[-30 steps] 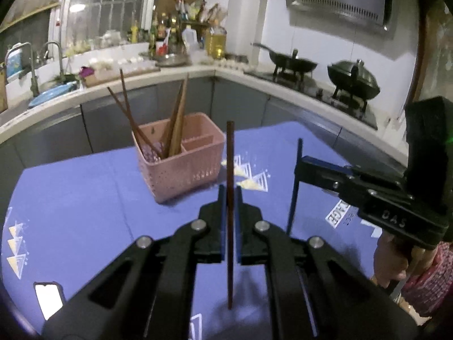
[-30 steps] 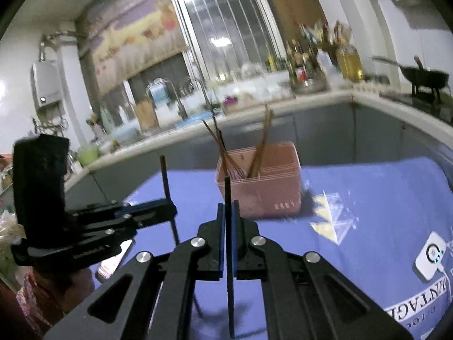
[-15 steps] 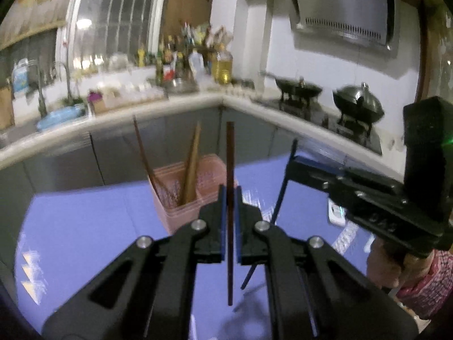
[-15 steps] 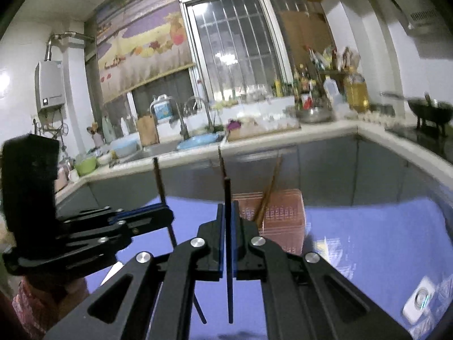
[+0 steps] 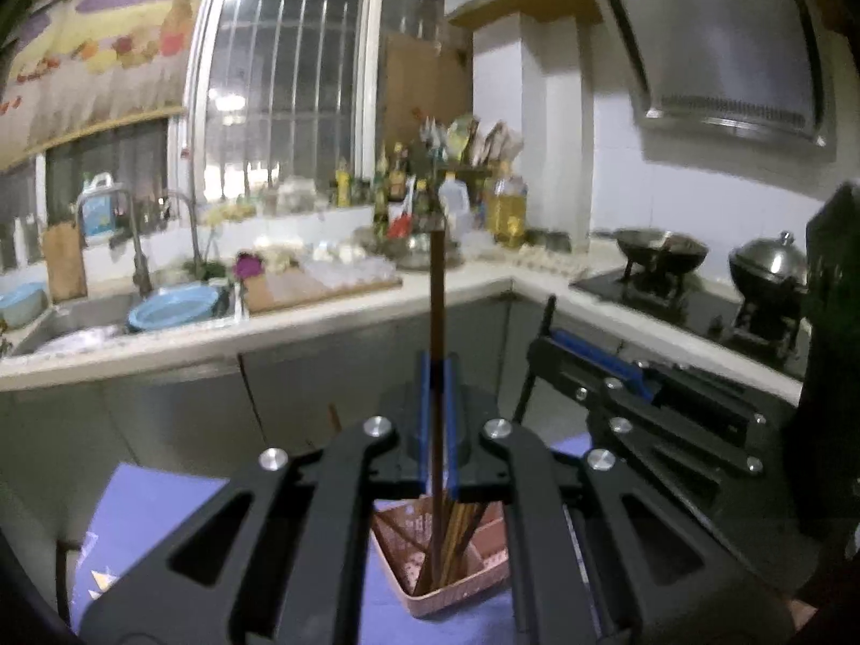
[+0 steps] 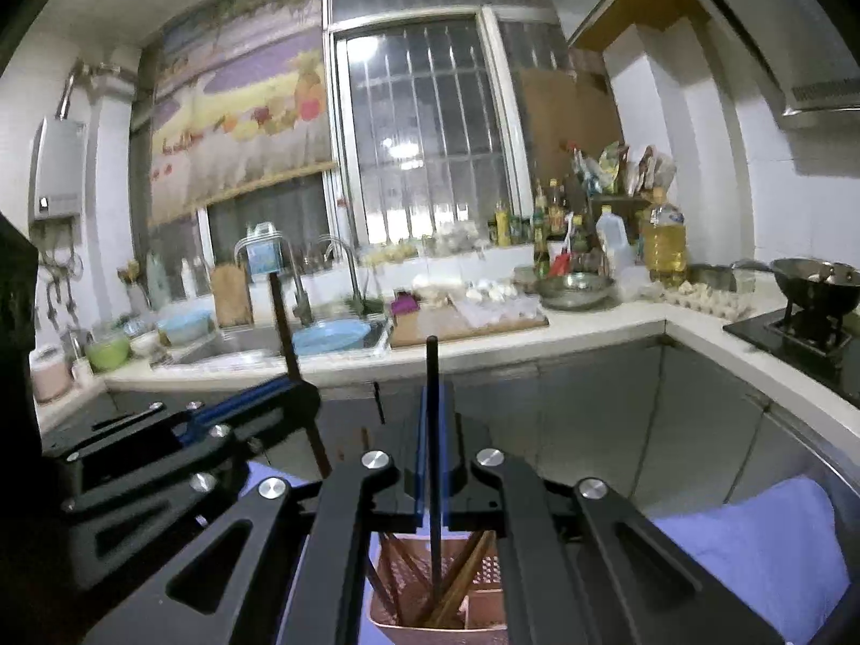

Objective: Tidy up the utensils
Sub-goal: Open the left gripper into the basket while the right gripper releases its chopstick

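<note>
My left gripper (image 5: 438,376) is shut on a brown chopstick (image 5: 436,295) held upright. Its lower end reaches down into the pink utensil basket (image 5: 446,599), which stands on the blue tablecloth (image 5: 156,505) right under the fingers and holds several brown chopsticks. My right gripper (image 6: 432,403) is shut on a black chopstick (image 6: 431,371), also upright over the same basket (image 6: 484,615). Each gripper shows in the other's view: the right one (image 5: 543,346) to the right, the left one (image 6: 306,392) to the left, close side by side above the basket.
A grey kitchen counter (image 5: 322,317) runs behind the table, with a sink, a blue bowl (image 5: 172,309), a cutting board and bottles. A stove with a wok (image 5: 661,250) and a lidded pot (image 5: 766,266) stands at the right. A phone lies on the cloth at lower left.
Both grippers have risen and moved forward over the pink basket, which went from mid-view to directly beneath the fingers. The chopsticks stay gripped and now point down into it.
</note>
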`<action>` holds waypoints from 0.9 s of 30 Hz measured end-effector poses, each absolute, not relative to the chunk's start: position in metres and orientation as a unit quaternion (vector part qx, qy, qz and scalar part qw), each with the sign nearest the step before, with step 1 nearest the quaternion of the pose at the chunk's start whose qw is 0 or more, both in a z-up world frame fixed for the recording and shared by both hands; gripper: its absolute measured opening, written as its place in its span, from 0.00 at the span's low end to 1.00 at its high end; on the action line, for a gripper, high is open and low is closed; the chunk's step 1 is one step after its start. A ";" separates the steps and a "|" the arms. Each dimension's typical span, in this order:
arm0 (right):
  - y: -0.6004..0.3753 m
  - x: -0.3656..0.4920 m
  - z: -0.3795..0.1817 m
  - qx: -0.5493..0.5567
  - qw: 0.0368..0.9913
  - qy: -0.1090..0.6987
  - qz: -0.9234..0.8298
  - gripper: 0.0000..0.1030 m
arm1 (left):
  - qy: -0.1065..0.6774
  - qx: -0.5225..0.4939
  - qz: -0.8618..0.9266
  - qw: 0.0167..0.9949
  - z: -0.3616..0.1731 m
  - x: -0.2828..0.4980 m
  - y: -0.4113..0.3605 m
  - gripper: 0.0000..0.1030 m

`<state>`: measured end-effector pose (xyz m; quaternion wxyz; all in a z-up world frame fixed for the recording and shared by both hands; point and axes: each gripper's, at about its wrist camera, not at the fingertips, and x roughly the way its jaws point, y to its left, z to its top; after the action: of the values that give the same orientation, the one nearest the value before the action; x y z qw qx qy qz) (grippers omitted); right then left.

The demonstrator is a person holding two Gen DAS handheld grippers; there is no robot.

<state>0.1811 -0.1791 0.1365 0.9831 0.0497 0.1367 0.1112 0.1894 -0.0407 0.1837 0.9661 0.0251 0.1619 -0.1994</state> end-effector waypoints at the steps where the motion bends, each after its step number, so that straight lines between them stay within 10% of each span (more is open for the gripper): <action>1: -0.180 0.188 0.126 0.048 0.982 0.146 0.109 0.04 | 0.169 0.023 -0.198 0.965 0.177 0.195 -0.040 0.04; 9: -0.185 0.212 0.067 0.088 0.961 0.224 0.139 0.05 | 0.241 0.013 -0.170 0.955 0.108 0.226 -0.036 0.05; 13: -0.191 0.209 0.062 0.124 0.946 0.256 0.154 0.12 | 0.255 0.006 -0.160 0.954 0.101 0.219 -0.028 0.31; 17: -0.197 0.178 0.077 0.150 0.949 0.228 0.159 0.34 | 0.230 -0.007 -0.157 0.960 0.122 0.195 -0.014 0.33; 27: -0.216 0.049 0.042 0.215 0.939 0.217 0.155 0.38 | 0.238 -0.065 -0.120 0.962 0.094 0.089 0.029 0.51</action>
<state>0.0491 -0.2160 0.0416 0.9394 0.2155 0.2171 0.1546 0.0888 0.0293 0.0936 0.9617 -0.0648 0.2377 -0.1197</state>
